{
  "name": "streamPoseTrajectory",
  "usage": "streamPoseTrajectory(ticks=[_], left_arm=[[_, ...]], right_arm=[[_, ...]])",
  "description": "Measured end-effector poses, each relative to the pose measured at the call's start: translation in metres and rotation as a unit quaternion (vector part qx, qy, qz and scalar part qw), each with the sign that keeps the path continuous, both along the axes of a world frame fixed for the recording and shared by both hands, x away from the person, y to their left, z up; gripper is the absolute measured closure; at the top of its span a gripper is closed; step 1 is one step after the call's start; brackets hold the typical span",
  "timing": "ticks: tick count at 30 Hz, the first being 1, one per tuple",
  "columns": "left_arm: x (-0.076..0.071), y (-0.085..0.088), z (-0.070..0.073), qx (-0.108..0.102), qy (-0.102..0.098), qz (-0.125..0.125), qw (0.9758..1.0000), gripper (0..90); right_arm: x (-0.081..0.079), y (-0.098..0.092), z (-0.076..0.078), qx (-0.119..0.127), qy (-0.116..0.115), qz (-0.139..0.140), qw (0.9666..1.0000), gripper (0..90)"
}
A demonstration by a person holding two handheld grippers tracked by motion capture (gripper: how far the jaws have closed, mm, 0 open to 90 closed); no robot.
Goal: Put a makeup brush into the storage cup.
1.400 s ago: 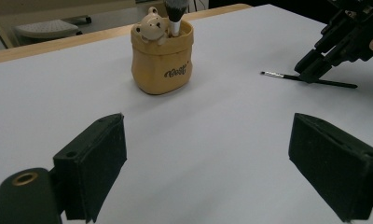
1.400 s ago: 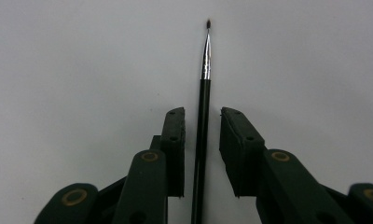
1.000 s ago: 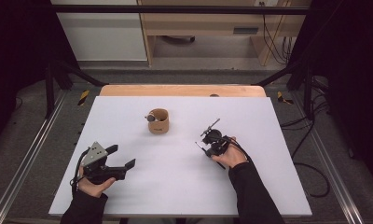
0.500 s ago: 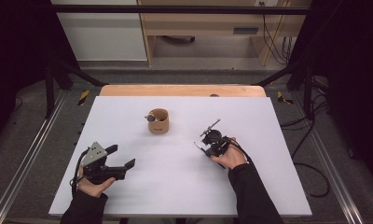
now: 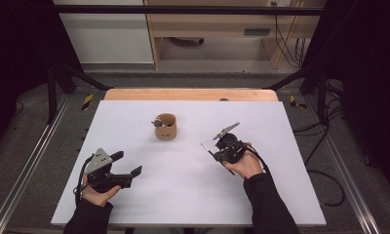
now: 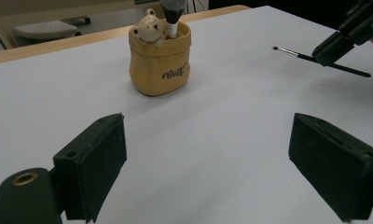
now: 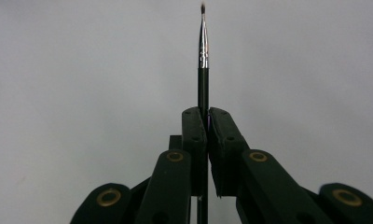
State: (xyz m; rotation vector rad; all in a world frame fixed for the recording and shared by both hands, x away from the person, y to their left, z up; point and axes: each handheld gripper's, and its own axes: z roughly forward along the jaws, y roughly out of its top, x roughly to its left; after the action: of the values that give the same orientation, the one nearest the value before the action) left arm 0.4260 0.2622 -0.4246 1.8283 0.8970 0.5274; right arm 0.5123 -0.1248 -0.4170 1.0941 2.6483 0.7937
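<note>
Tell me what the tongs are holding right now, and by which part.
The right tongs hold a thin paintbrush by its black handle, bristle tip pointing away. The left tongs are open and hold nothing.

- Grippers: two, a left gripper point(image 5: 130, 165) and a right gripper point(image 5: 213, 152).
- Fine-tipped brushes: one thin brush point(image 7: 203, 60), black-handled with a metal ferrule.
- Holders: one tan pot point(image 6: 159, 59), bearing one small bear figure point(image 6: 149, 30).
- Fluffy brushes: one fluffy brush point(image 6: 173, 14), standing in that pot.
- Tabletops: one white tabletop point(image 5: 183, 195).
</note>
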Motion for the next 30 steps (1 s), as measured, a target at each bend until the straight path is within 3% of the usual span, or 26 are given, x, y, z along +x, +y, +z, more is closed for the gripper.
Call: streamPoseTrajectory(ticks=[7,18,30], left_arm=[[-0.002,-0.002,0.002,-0.002,-0.003,-0.002,1.0,10.3],[-0.004,-0.008,0.005,-0.01,-0.002,-0.007,0.9999,10.2],[-0.008,-0.016,0.013,-0.029,-0.003,-0.018,0.9994,10.0]], right_arm=[[-0.012,0.0,0.011,0.024,-0.009,0.011,0.9996,85.7],[-0.026,-0.002,0.012,0.065,-0.031,0.023,0.9971,85.7],[-0.044,-0.009,0.012,0.13,-0.066,0.031,0.9888,85.7]])
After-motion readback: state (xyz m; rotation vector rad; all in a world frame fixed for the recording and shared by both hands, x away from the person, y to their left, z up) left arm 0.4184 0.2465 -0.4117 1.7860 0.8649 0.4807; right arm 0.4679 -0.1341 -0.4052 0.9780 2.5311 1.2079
